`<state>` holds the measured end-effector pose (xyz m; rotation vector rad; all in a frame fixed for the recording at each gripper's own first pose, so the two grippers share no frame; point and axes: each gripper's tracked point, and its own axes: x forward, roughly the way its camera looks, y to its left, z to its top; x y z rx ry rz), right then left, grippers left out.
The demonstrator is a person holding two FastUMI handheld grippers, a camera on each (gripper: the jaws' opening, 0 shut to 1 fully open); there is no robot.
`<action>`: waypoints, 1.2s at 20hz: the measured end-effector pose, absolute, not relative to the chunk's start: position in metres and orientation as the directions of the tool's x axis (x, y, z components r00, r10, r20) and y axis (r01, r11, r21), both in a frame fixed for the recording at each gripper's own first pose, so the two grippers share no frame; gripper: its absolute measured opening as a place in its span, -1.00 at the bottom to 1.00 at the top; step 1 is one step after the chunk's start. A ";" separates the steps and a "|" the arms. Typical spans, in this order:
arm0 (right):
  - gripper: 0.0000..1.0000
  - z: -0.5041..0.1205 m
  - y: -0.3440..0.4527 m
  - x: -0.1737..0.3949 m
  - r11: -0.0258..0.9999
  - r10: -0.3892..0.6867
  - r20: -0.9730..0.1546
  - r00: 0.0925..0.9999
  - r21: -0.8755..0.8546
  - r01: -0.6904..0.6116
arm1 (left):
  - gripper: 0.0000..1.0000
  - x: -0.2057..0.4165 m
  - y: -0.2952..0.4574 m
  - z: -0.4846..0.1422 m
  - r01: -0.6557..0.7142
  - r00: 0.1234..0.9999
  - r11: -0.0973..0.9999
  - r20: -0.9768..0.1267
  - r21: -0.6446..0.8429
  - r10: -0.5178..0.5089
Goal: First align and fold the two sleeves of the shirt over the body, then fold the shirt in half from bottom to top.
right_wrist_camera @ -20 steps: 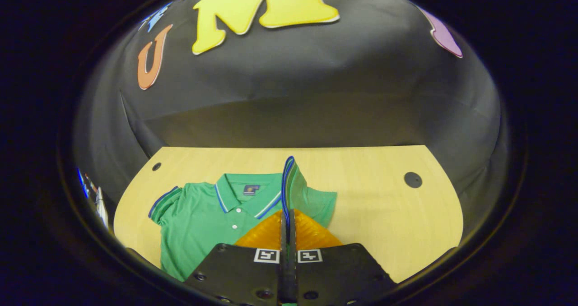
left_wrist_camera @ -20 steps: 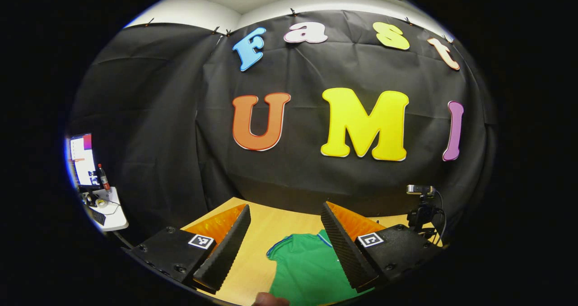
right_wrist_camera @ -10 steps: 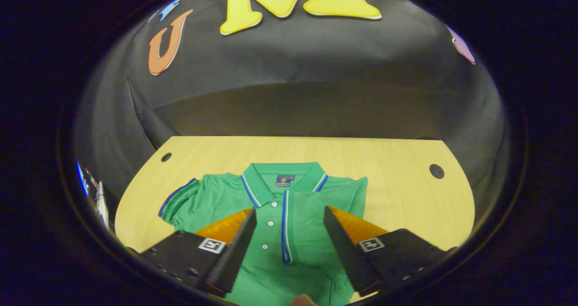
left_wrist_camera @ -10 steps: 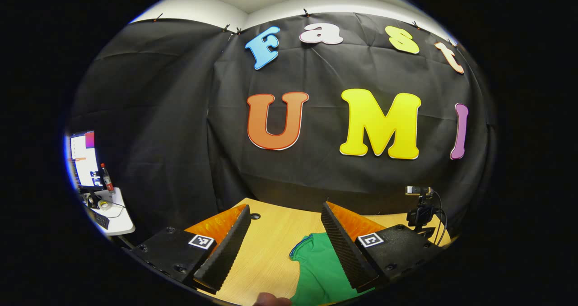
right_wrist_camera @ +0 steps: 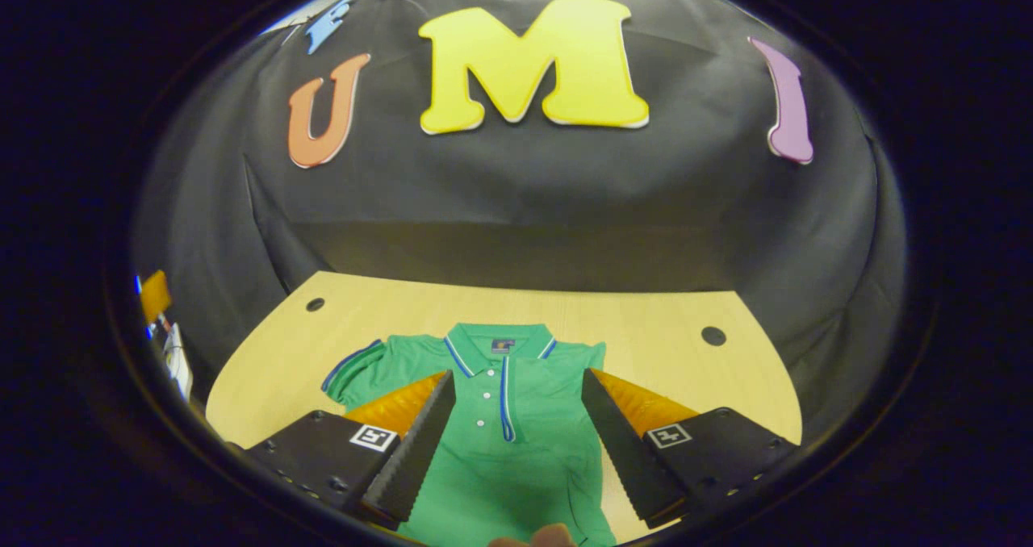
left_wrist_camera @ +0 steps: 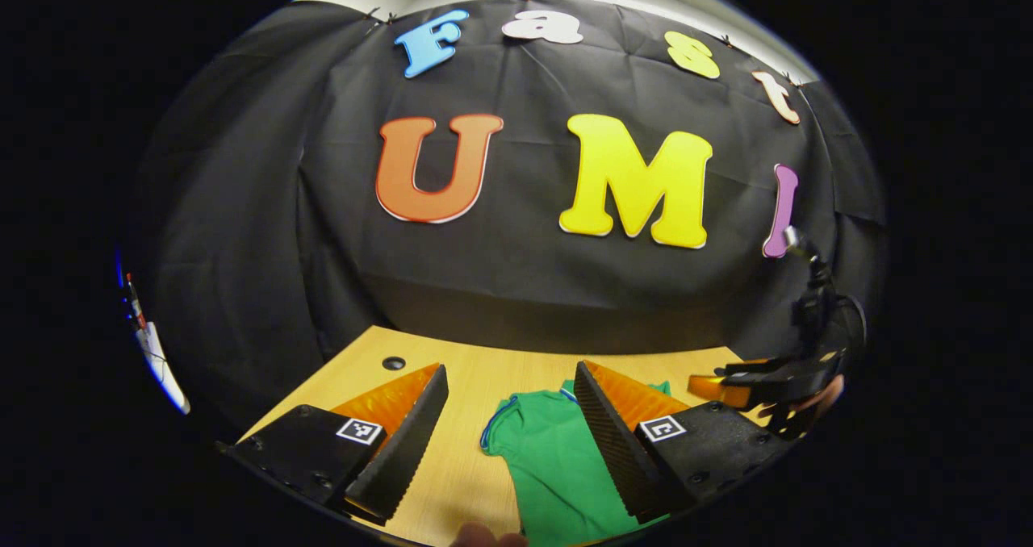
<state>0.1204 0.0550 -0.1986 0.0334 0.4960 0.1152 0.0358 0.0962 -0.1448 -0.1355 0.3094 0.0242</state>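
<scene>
1. On the bench (right_wrist_camera: 646, 313), the green shirt (right_wrist_camera: 516, 450) lies flat, collar (right_wrist_camera: 500, 345) toward the booth wall, hem toward me. Its long axis runs away from me, collar to hem.
2. My right gripper (right_wrist_camera: 516, 442) hangs over the shirt's chest, fingers wide apart with nothing between them. The buttoned placket sits in the gap.
3. In the right gripper view, the sleeve on the collar's right-hand side looks already folded in over the body. The other sleeve (right_wrist_camera: 351, 365) sticks out from the collar toward my left, blue-trimmed cuff flat on the bench.
4. My left gripper (left_wrist_camera: 508, 442) also has its fingers apart and empty. That unfolded sleeve (left_wrist_camera: 524, 422) lies between and just ahead of them, cuff edge toward the left finger.
5. Judgement: the coming move turns on this. The remaining sleeve lies on the left gripper's side of the collar, so the left is the nearer one to pinch the cuff and carry it across toward the placket. The bottom-to-top fold is not yet done.
6. The right gripper view gives the collar, placket and both shoulders. The left gripper view gives the sleeve close up, plus the other gripper (left_wrist_camera: 759, 386) and a hand holding it, off to the shirt's far side.
</scene>
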 end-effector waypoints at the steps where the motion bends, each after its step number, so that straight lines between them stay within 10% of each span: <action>1: 0.92 -0.185 0.052 0.109 0.994 0.112 -0.455 0.883 0.056 -0.097 | 0.99 0.042 0.101 -0.161 -0.045 0.944 0.987 -0.330 -0.152 -0.008; 24: 0.91 -0.122 0.005 -0.001 1.000 -0.004 -0.399 0.917 -0.029 -0.008 | 0.79 0.145 0.116 -0.411 0.066 0.733 0.988 -0.665 -0.142 -0.144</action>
